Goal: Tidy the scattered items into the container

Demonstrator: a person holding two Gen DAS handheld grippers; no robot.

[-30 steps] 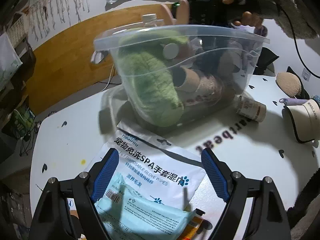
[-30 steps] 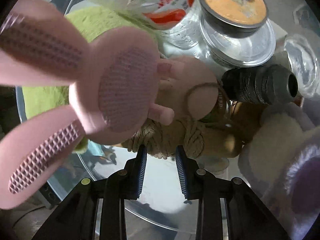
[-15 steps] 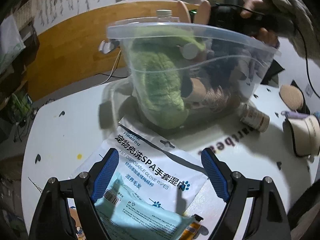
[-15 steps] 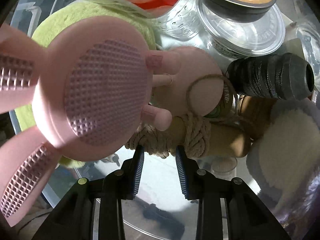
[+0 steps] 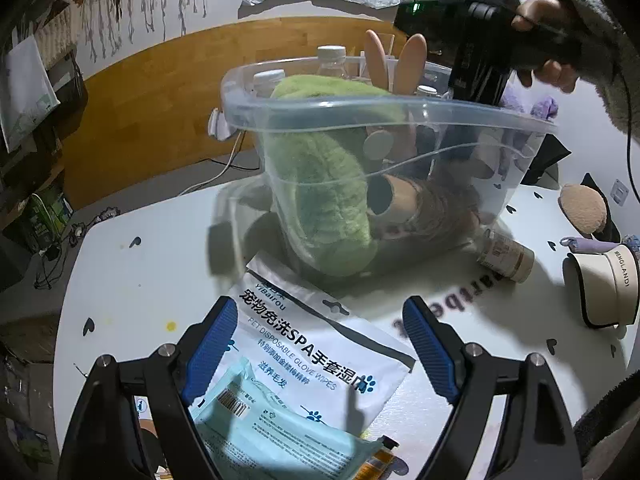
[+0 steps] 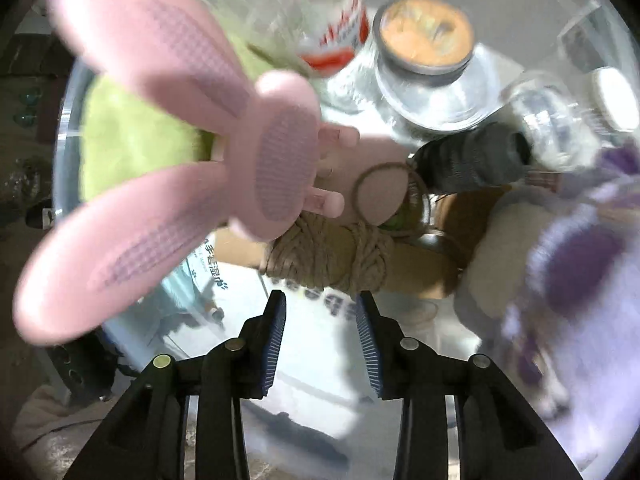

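Left gripper (image 5: pixel 316 348): jaws spread wide, holding nothing, poised low over the white table (image 5: pixel 132 280). Between its blue pads (image 5: pixel 210 344) lies a white wipes pouch (image 5: pixel 320 344), flat on the table, with a pale teal pack (image 5: pixel 280 428) overlapping its near end. Whether the pads touch the pouch cannot be told.

Right gripper (image 6: pixel 320 320): jaws partly apart with a clear gap, nothing between them, pointing down into the bin (image 5: pixel 384 108) from above its rim. In the left view the person's hand (image 5: pixel 548 40) holds it above the bin's far right side.

Bin: clear plastic, standing on the table just beyond the pouch. Contents:
- pink rabbit brush (image 6: pixel 224 160), ears up, free of the jaws; it is blurred
- green plush (image 5: pixel 324 184), left side
- twine roll (image 6: pixel 332 256), just ahead of the right fingertips
- black spool (image 6: pixel 472 160)
- jar with orange lid (image 6: pixel 426 36)
- bottle with red label (image 6: pixel 336 32)
- purple-and-white plush (image 6: pixel 560 264), right side

On the table outside the bin: small bottle (image 5: pixel 508 252) lying on its side beside the bin's right base; cream visor (image 5: pixel 604 284) and tan pad (image 5: pixel 582 208) further right.
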